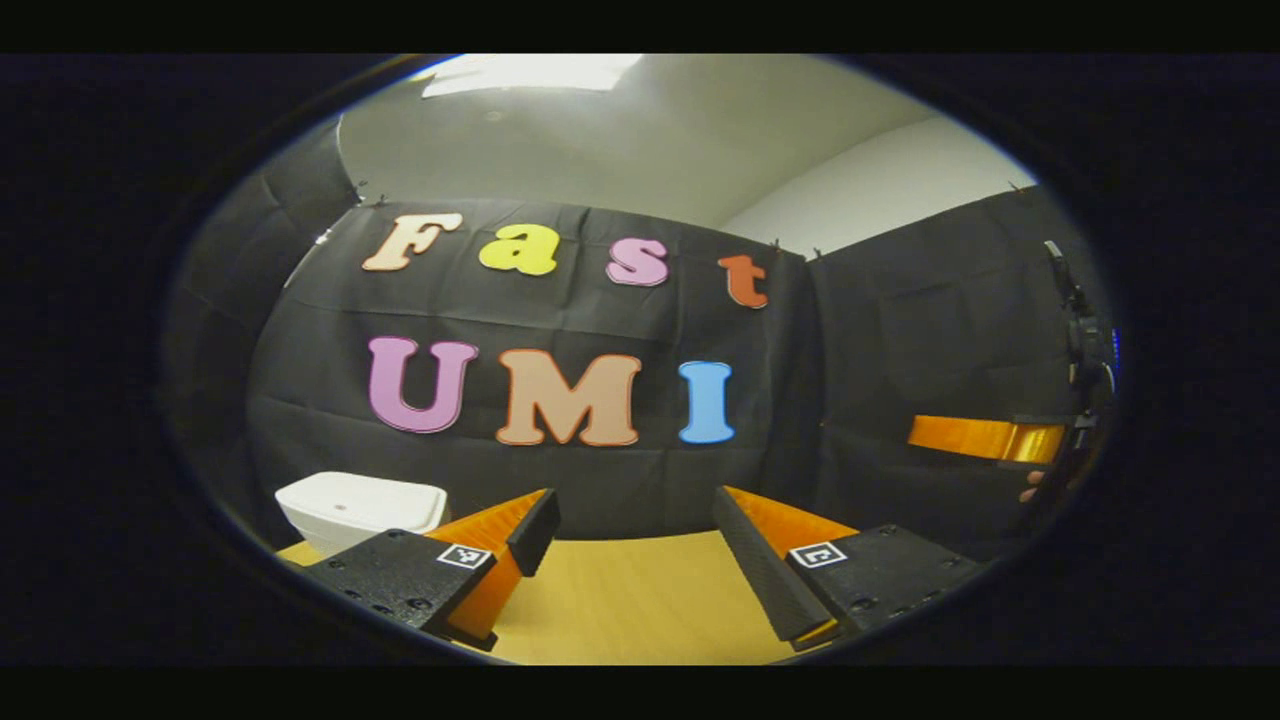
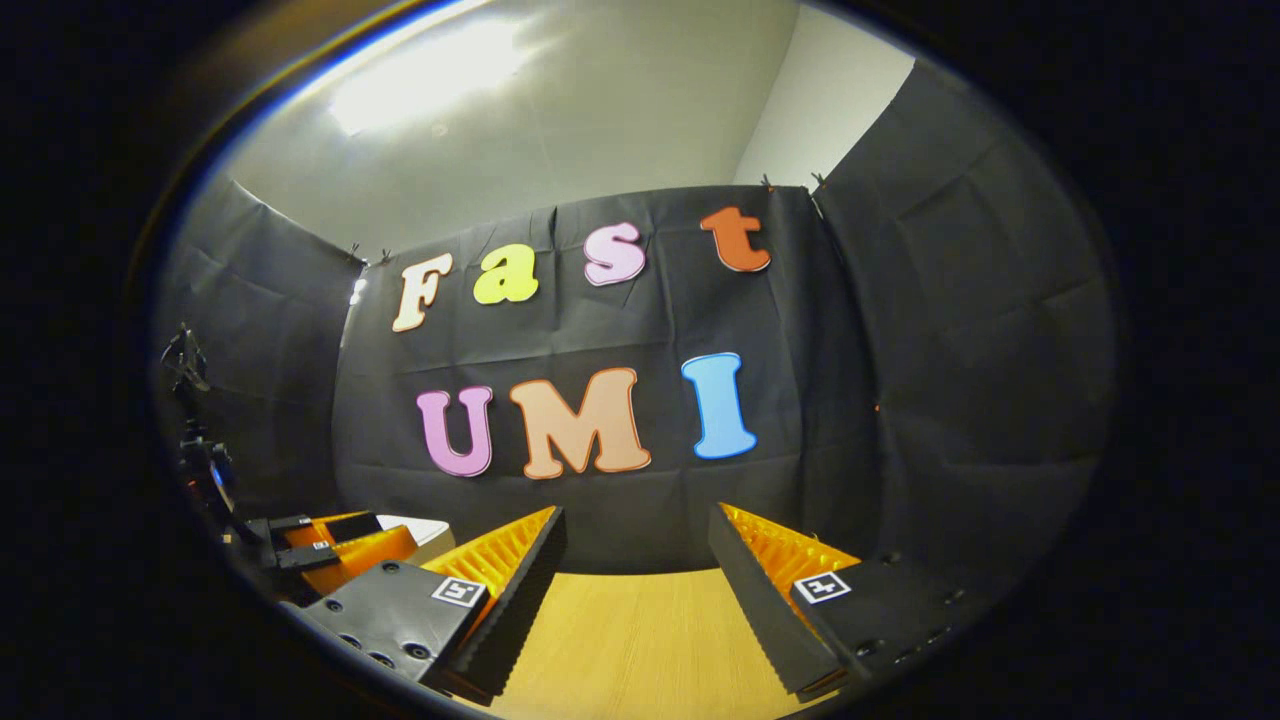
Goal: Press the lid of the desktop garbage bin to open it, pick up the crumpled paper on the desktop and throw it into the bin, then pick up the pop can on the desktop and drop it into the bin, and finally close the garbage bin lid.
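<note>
Wood desk (image 1: 630,600) with white bin (image 1: 360,508) far left, lid down; left gripper (image 1: 635,540) and right gripper (image 2: 635,570) both agape, empty, nothing started yet.

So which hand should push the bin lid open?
Probably the left. In the left gripper view, the white garbage bin, lid closed, sits just beyond the open left gripper. The right gripper, also open, sits farther off.
</note>
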A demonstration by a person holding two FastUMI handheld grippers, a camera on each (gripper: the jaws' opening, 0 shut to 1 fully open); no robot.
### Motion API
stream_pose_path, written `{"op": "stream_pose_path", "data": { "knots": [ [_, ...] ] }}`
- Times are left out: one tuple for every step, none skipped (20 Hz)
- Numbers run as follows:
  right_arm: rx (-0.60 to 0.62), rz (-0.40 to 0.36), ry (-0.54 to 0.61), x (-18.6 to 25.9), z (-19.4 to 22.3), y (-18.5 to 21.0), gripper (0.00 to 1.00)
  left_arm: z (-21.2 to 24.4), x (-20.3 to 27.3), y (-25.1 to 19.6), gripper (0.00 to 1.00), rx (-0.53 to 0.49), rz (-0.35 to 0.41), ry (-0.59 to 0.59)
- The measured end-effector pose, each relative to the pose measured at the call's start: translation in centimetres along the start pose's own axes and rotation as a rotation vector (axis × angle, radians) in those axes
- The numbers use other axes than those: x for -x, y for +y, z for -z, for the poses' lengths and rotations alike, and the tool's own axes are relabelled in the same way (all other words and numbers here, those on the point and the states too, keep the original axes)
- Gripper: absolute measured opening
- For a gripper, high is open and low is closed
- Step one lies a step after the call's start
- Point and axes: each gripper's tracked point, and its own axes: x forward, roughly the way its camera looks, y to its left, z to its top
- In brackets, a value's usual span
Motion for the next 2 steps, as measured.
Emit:
{"op": "stream_pose_path", "data": {
  "knots": [
    [-0.003,-0.003,-0.018,0.42,-0.51,0.67,0.96,-0.28,0.11,-0.49,0.92,0.007,0.024,0.0],
    [0.004,-0.001,-0.039,0.75,-1.07,1.22,0.96,-0.81,0.38,-0.47,0.92,0.012,0.034,-0.011]
  ]
}}
